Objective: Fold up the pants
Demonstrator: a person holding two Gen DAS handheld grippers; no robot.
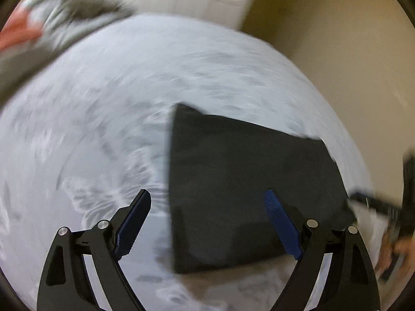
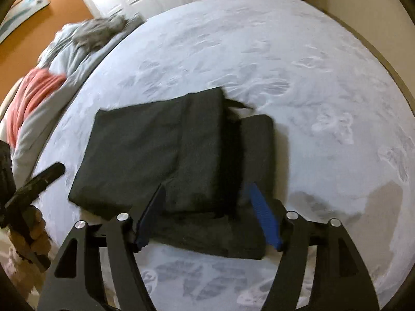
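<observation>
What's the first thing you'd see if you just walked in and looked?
The dark folded pants, lying in the middle of the pale patterned bedspread. Next, the right gripper just above their near edge, jaws open and gripping nothing. Far left, a rumpled grey blanket and something coral-pink.

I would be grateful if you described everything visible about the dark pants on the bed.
The pants are dark charcoal, of soft matte fabric, folded into a flat, roughly rectangular stack of layers. A narrower layer sticks out at one side and a small strap or loop pokes out at the far edge. They lie on the pale patterned bedspread; neither gripper's fingers grip them.
</observation>
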